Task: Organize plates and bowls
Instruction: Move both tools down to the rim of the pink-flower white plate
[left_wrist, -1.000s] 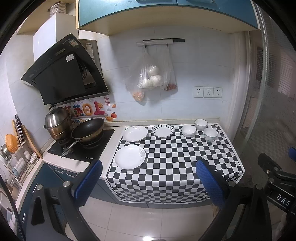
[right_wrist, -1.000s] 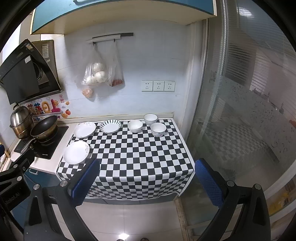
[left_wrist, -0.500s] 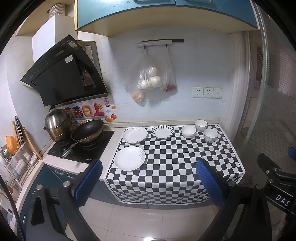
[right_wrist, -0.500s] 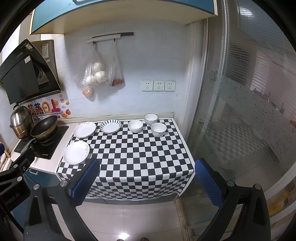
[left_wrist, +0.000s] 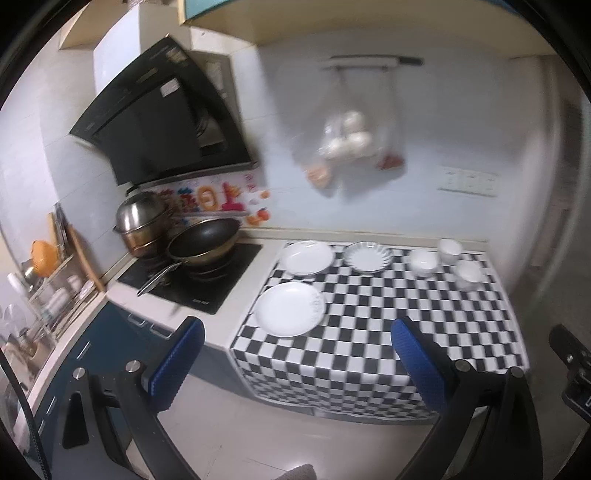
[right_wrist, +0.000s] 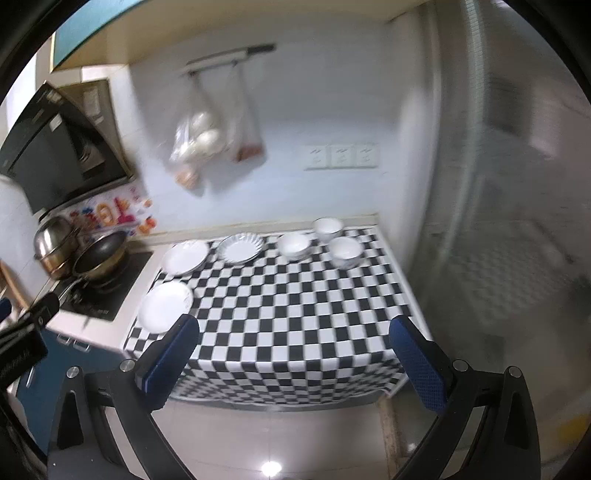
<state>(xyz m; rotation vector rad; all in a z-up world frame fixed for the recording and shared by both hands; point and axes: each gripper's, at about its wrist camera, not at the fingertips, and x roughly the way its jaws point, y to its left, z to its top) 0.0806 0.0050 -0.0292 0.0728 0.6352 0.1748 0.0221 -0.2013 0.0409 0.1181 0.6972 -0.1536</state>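
Observation:
Three white plates sit on the checkered counter (left_wrist: 369, 332): a near one (left_wrist: 290, 308), a far one (left_wrist: 306, 257) and a ribbed one (left_wrist: 367, 256). Three white bowls (left_wrist: 424, 262) (left_wrist: 449, 250) (left_wrist: 468, 275) stand at the back right. The right wrist view shows the same near plate (right_wrist: 166, 305), ribbed plate (right_wrist: 241, 249) and bowls (right_wrist: 294, 246) (right_wrist: 345, 251). My left gripper (left_wrist: 295, 354) is open and empty, short of the counter's front edge. My right gripper (right_wrist: 291, 354) is open and empty, also short of the front edge.
A cooktop (left_wrist: 192, 284) with a black pan (left_wrist: 203, 243) and a steel pot (left_wrist: 142, 225) is left of the counter. A dish rack (left_wrist: 48, 291) stands far left. Plastic bags (left_wrist: 345, 140) hang on the wall. A glass door (right_wrist: 517, 221) is on the right.
Both grippers have moved forward toward the counter and tilted; the plates and bowls look larger and the views are blurred. Nothing on the counter has moved.

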